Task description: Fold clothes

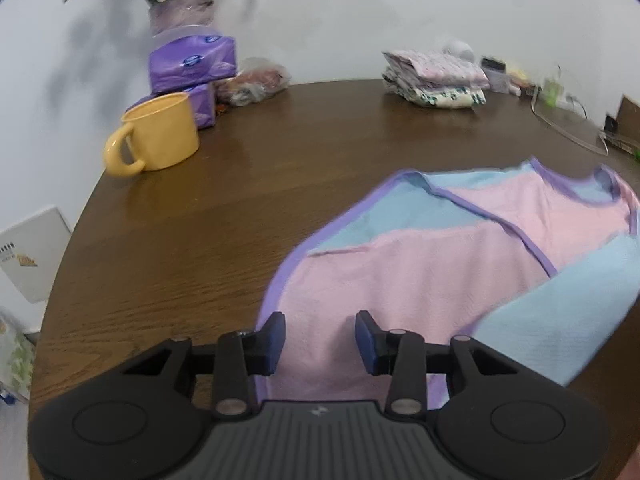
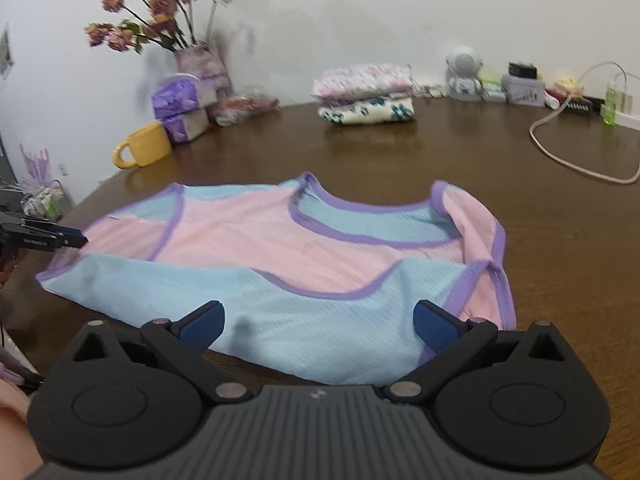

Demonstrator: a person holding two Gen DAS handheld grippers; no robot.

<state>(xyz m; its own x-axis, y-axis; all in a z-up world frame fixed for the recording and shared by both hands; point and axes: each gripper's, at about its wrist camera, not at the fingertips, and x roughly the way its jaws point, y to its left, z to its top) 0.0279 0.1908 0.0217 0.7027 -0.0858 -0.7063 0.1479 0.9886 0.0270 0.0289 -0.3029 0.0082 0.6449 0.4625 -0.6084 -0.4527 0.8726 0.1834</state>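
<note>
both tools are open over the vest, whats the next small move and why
Probably lower the left tool and close it on the pink hem of the vest. Both tools are open and hold nothing, the right tool hovers over the blue panel, and the vest lies only partly folded on the table.
</note>
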